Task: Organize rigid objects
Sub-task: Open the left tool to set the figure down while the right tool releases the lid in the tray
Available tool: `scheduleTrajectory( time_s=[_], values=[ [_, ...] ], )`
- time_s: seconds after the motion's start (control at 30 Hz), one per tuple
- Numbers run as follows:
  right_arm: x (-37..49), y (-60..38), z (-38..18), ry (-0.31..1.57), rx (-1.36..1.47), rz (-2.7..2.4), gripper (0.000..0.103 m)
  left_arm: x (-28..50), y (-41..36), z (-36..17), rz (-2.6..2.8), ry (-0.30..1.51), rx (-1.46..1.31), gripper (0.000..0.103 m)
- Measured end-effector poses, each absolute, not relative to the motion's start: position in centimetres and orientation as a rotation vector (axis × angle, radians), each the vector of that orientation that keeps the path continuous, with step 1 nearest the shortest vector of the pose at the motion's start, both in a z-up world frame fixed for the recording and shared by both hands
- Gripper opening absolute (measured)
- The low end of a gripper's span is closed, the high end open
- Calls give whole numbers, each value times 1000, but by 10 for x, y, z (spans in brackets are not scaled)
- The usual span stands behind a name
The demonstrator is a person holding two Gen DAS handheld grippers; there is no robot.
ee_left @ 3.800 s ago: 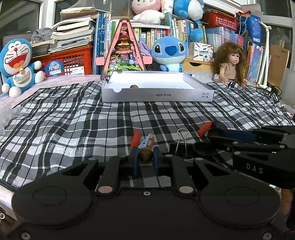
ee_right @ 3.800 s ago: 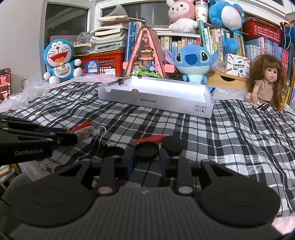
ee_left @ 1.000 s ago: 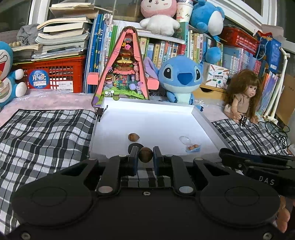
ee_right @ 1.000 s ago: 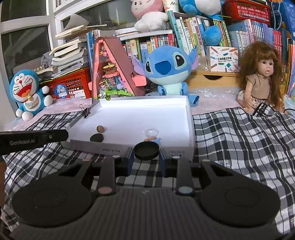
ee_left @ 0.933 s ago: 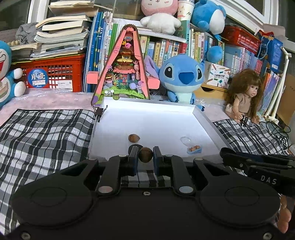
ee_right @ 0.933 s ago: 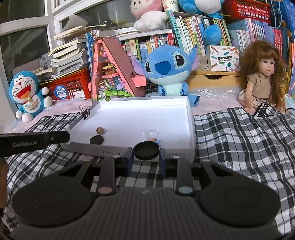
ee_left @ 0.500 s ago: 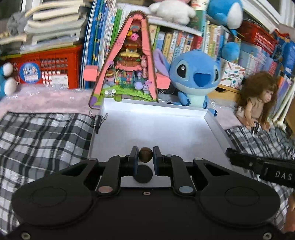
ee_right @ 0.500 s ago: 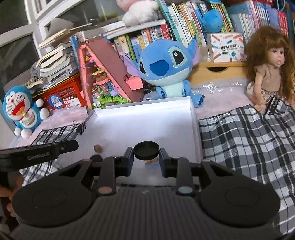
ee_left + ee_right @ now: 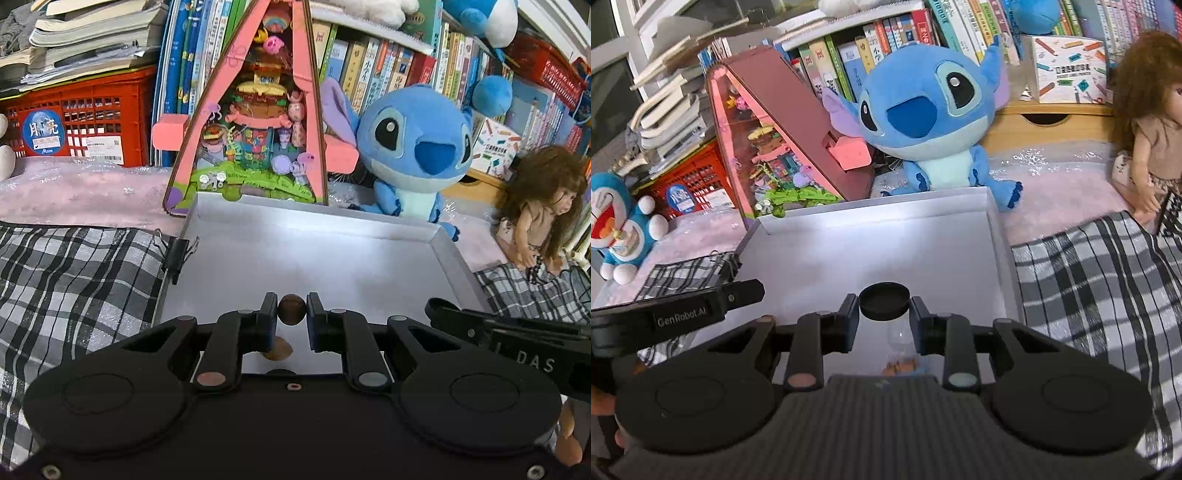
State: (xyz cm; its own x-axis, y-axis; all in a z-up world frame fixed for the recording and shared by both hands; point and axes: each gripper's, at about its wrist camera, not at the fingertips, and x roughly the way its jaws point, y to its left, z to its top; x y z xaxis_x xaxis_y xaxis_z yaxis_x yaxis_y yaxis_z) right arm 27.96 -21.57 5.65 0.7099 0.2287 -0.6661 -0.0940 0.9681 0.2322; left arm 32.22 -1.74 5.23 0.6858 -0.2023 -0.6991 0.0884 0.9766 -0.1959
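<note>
Setting: checkered blanket on a bed, backed by a bookshelf and a blue plush.
Nut: a brown nut is pinched in the closed-in left gripper, over the white tray.
Cap: a black cap is clamped in the right gripper, above the tray's near end.
Tray contents: another nut is seen beneath the left gripper; a small clear item lies under the right one.
Tray edge: a binder clip is fixed on the left wall.

Matt white cardboard tray, woven checked cloth, glossy brown nut (smooth)
</note>
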Motion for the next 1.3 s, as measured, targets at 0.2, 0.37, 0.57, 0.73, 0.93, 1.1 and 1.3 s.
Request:
scheduleTrajectory(
  time_s=[0.2, 0.37, 0.57, 0.73, 0.93, 1.1, 1.3],
  values=[
    [295, -204, 47, 790, 133, 175, 35, 331, -16, 40, -149, 828, -149, 15],
    [303, -202, 37, 814, 111, 162, 35, 334, -16, 37, -157, 832, -147, 15],
    [308, -204, 31, 834, 97, 154, 35, 335, -20, 32, -166, 840, -137, 15],
    [311, -207, 26, 848, 96, 148, 35, 335, -23, 28, -168, 845, -125, 15],
    [310, -208, 22, 855, 93, 151, 35, 334, -22, 27, -147, 838, -107, 15],
    [310, -209, 22, 856, 89, 149, 35, 333, -20, 25, -136, 846, -105, 15],
    [309, -207, 21, 855, 75, 148, 36, 332, -21, 21, -132, 852, -109, 15]
  ],
)
